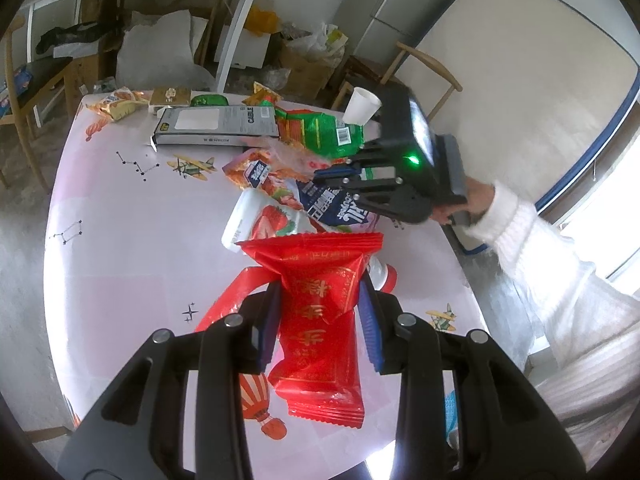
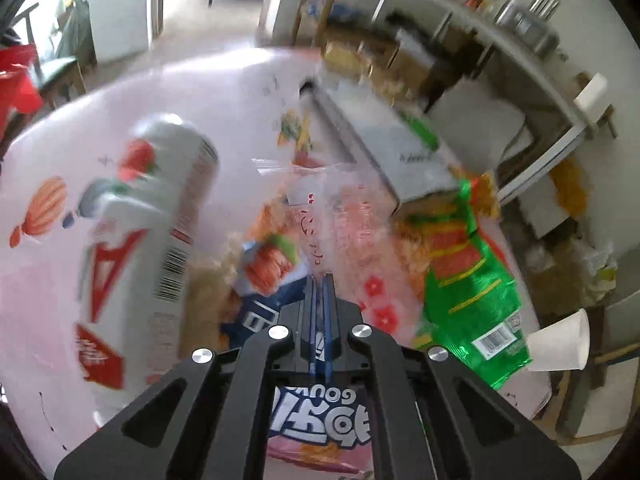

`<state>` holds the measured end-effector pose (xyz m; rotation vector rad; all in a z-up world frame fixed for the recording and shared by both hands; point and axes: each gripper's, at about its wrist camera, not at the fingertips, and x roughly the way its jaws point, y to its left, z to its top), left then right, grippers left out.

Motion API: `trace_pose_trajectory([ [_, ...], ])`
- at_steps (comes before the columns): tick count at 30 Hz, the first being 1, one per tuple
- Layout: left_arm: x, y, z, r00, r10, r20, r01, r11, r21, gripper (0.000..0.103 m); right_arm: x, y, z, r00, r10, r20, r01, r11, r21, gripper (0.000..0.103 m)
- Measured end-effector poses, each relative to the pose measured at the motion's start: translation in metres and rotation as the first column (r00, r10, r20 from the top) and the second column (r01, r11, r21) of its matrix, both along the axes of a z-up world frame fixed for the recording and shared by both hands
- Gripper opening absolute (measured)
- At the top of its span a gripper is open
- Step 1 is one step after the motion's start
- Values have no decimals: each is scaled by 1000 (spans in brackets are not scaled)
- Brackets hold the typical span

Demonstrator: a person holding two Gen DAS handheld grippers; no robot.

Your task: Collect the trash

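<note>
The right gripper (image 2: 319, 280) is pinching its jaws together on the thin edge of a clear pink wrapper (image 2: 340, 216), and a blue packet (image 2: 320, 408) is lying right under the fingers, so it is hard to tell whether one film or two is being caught. That is the first worry: a lift from here may be dragging the blue packet along, or the slick film may be slipping out of such a shallow bite. Just beside it a white strawberry bottle (image 2: 160, 208) is lying on its side, and a sideways pull could be setting it rolling across the pink table (image 1: 132, 248). On the other side a green bag (image 2: 468, 280) is overlapping the pile, near a paper cup (image 2: 560, 344) sitting at the table's edge; any tug on that bag could be tipping the cup off. Meanwhile the left gripper (image 1: 320, 320) is holding a red wrapper (image 1: 316, 312) between narrowed jaws, the pack hanging above the table and looking loosely gripped, so a quick swing may be shaking it free.
</note>
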<state>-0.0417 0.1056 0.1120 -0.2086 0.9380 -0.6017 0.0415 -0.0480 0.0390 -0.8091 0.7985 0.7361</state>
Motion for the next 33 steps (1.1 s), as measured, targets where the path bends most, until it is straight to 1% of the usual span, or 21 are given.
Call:
trace_pose_trajectory([
  [3, -4, 0, 4, 1000, 7, 7, -6, 1000, -9, 33, -6, -12, 14, 999, -50, 21, 48, 996, 77, 2],
  [5, -11, -2, 9, 1000, 1, 18, -1, 1000, -9, 33, -15, -27, 31, 994, -99, 55, 91, 987, 135, 2],
  [6, -17, -5, 14, 1000, -5, 30, 5, 1000, -4, 33, -24, -40, 45, 991, -128, 47, 117, 974, 192, 2],
  [7, -20, -6, 18, 999, -10, 39, 10, 1000, -2, 33, -29, -49, 56, 985, -159, 63, 140, 962, 236, 2],
  [9, -31, -10, 28, 998, -21, 60, 21, 1000, 0, 33, -51, -75, 83, 977, -204, 60, 171, 921, 350, 2],
  [12, -46, -20, 41, 995, -48, 85, 48, 999, -4, 33, -107, -121, 128, 953, -287, 102, 200, 841, 502, 2],
  [14, -55, -30, 48, 992, -76, 98, 77, 997, -6, 33, -142, -144, 145, 950, -300, 92, 198, 800, 566, 2],
  [15, -59, -36, 50, 991, -90, 103, 91, 996, -8, 33, -159, -154, 148, 940, -329, 92, 217, 782, 584, 2],
  [17, -65, -46, 52, 988, -116, 104, 118, 993, -10, 33, -174, -166, 143, 936, -347, 54, 252, 772, 584, 3],
  [18, -68, -53, 53, 986, -129, 103, 131, 991, -12, 33, -179, -172, 133, 922, -387, 9, 307, 746, 591, 9],
  [19, -70, -56, 53, 985, -137, 102, 139, 990, -14, 33, -178, -175, 123, 919, -392, -44, 339, 729, 595, 15],
  [20, -73, -60, 54, 984, -146, 102, 148, 989, -18, 34, -175, -177, 105, 912, -389, -129, 387, 713, 585, 37],
  [21, -76, -62, 53, 983, -152, 103, 155, 988, -20, 34, -170, -177, 91, 902, -397, -172, 419, 706, 571, 60],
  [22, -79, -64, 53, 982, -158, 104, 161, 987, -19, 34, -169, -174, 72, 890, -404, -213, 451, 707, 544, 64],
  [24, -82, -65, 51, 982, -164, 97, 166, 986, -15, 35, -164, -163, 39, 882, -410, -233, 471, 743, 475, 64],
  [26, -81, -65, 48, 983, -162, 85, 163, 987, -9, 35, -155, -153, 19, 868, -453, -203, 496, 767, 407, 64],
  [27, -81, -64, 46, 984, -161, 79, 162, 987, -7, 35, -147, -153, 12, 858, -480, -184, 511, 766, 390, 68],
  [29, -77, -60, 41, 986, -151, 69, 152, 988, -7, 35, -129, -155, 3, 844, -502, -190, 534, 751, 389, 81],
  [30, -75, -57, 39, 987, -147, 63, 148, 989, -11, 35, -119, -158, -1, 829, -523, -199, 556, 734, 389, 81],
  [31, -73, -55, 37, 988, -144, 60, 145, 989, -16, 35, -97, -164, -8, 805, -538, -248, 592, 706, 390, 81],
  [33, -68, -52, 33, 989, -136, 51, 137, 990, -26, 35, -74, -169, -19, 764, -545, -346, 644, 670, 368, 85],
])
